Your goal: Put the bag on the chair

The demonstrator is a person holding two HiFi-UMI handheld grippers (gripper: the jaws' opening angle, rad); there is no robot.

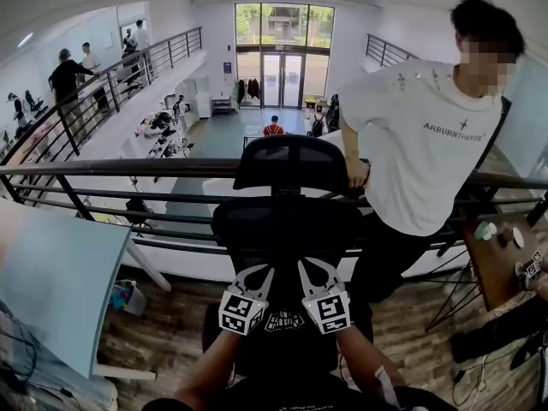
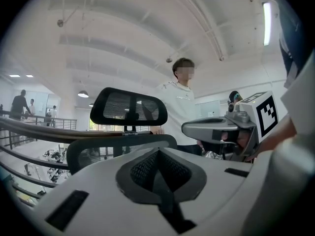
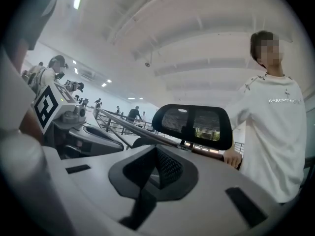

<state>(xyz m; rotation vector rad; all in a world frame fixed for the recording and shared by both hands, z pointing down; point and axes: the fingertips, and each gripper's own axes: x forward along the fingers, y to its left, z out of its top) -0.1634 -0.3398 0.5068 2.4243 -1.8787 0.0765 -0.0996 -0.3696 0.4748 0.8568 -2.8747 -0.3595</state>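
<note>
A black mesh office chair (image 1: 287, 221) with a headrest (image 1: 291, 163) stands right in front of me, its back to the railing. On its seat lies a black bag (image 1: 284, 320) with a white print; its outline blends into the dark seat. My left gripper (image 1: 257, 271) and right gripper (image 1: 312, 265) hover side by side above the seat, pointing at the backrest. Both are shut with nothing between the jaws. The left gripper view shows its shut jaws (image 2: 158, 154), the chair (image 2: 129, 107) and the right gripper (image 2: 236, 127). The right gripper view shows its shut jaws (image 3: 156, 151) and the headrest (image 3: 193, 126).
A person in a white T-shirt (image 1: 428, 144) leans on the metal railing (image 1: 128, 168) just right of the chair. A light blue table (image 1: 51, 281) stands at the left, a small brown table (image 1: 497, 264) at the right. Cables lie on the wooden floor (image 1: 479, 358).
</note>
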